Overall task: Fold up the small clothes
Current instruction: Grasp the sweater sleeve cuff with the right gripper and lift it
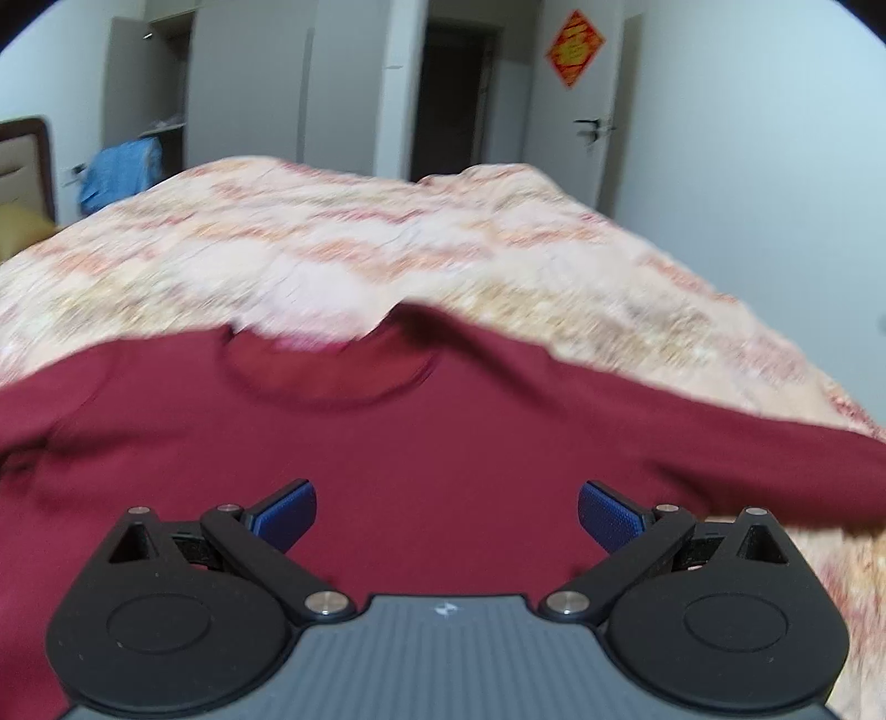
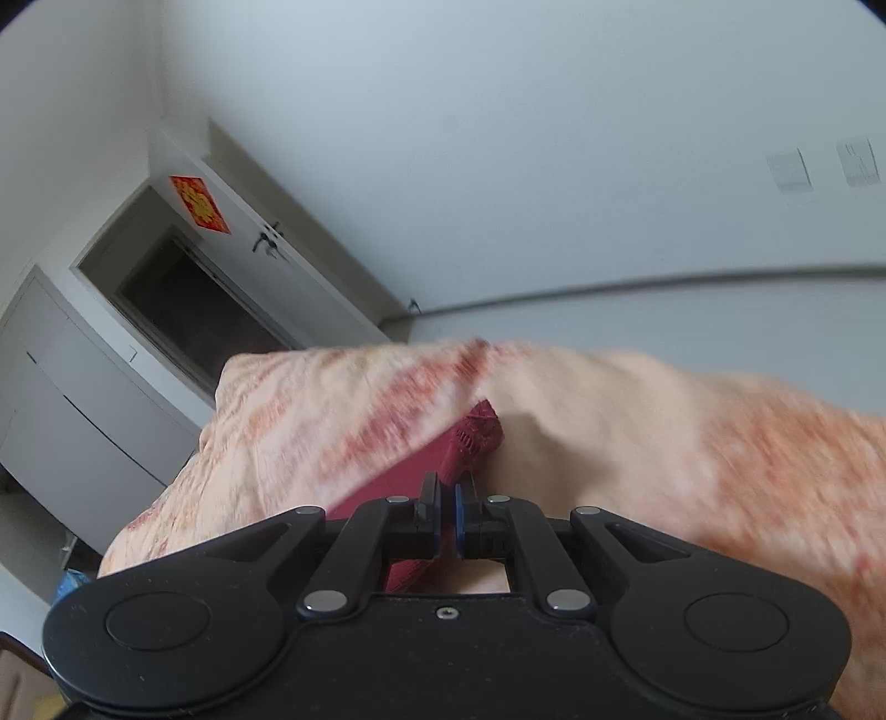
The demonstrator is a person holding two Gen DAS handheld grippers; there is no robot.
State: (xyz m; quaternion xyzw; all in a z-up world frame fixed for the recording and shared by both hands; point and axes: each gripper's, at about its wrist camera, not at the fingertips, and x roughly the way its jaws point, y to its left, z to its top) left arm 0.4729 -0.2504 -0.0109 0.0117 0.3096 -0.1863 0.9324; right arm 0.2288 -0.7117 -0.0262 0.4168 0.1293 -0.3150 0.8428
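A dark red long-sleeved top (image 1: 387, 437) lies spread on the bed, neckline away from me, sleeves out to both sides. My left gripper (image 1: 447, 515) is open and empty just above the top's body, its blue pads (image 1: 288, 512) wide apart. In the right wrist view, my right gripper (image 2: 447, 512) is shut on the red sleeve (image 2: 443, 454), whose ribbed cuff sticks out past the fingertips above the bedspread.
The bed has a pink and orange patterned bedspread (image 1: 387, 249). A headboard (image 1: 25, 160) and blue cloth (image 1: 122, 166) are at the far left. Grey wardrobes (image 1: 249, 83), a dark doorway (image 1: 454, 94) and a door with a red decoration (image 1: 576, 50) stand beyond.
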